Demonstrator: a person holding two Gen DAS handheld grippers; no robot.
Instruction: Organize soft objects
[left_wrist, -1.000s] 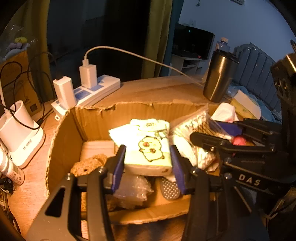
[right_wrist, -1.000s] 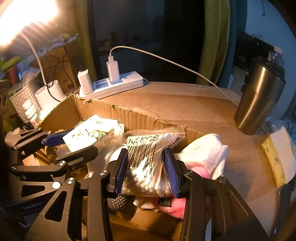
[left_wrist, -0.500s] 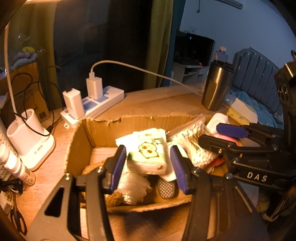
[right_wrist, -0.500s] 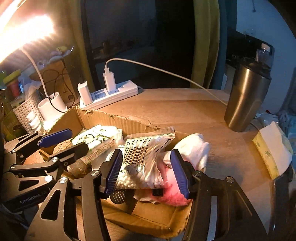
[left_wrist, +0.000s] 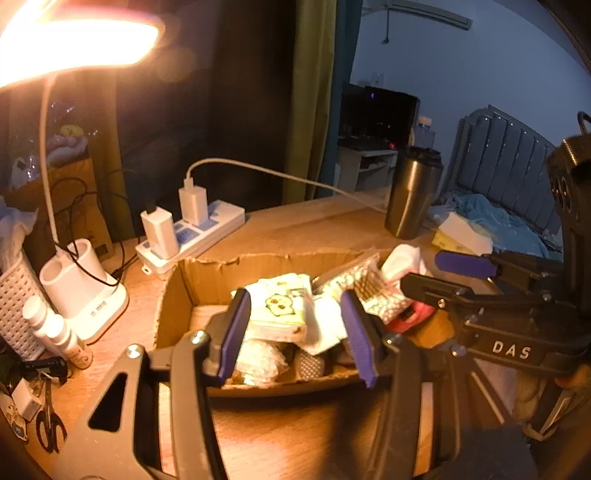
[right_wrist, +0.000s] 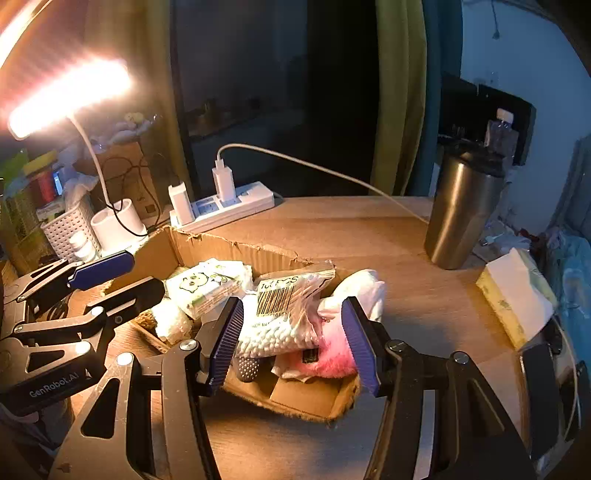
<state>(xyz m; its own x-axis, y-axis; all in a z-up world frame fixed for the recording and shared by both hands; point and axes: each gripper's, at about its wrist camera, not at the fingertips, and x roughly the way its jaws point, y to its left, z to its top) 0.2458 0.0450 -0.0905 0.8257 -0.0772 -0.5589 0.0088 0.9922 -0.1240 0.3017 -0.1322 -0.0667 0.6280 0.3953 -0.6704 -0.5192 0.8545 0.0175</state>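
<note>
A torn cardboard box (left_wrist: 207, 273) (right_wrist: 295, 400) on the wooden table holds soft things. A tissue pack with a duck print (left_wrist: 282, 314) (right_wrist: 203, 286) lies on top at the left. A bag of cotton swabs (right_wrist: 280, 321) (left_wrist: 365, 291) lies beside it, over a pink and white plush (right_wrist: 328, 356). My left gripper (left_wrist: 295, 332) is open and empty, above the box's near side. My right gripper (right_wrist: 291, 343) is open and empty, held back from the swab bag and plush.
A steel tumbler (right_wrist: 461, 210) stands at the back right, a yellow and white tissue pack (right_wrist: 517, 299) to its right. A power strip with chargers (right_wrist: 221, 203), a white lamp base (left_wrist: 85, 291), bottles and scissors (left_wrist: 50, 424) crowd the left.
Both grippers have opened, let go of the tissue pack and the swab bag, and pulled back and up from the box. Both items now rest in the box.
</note>
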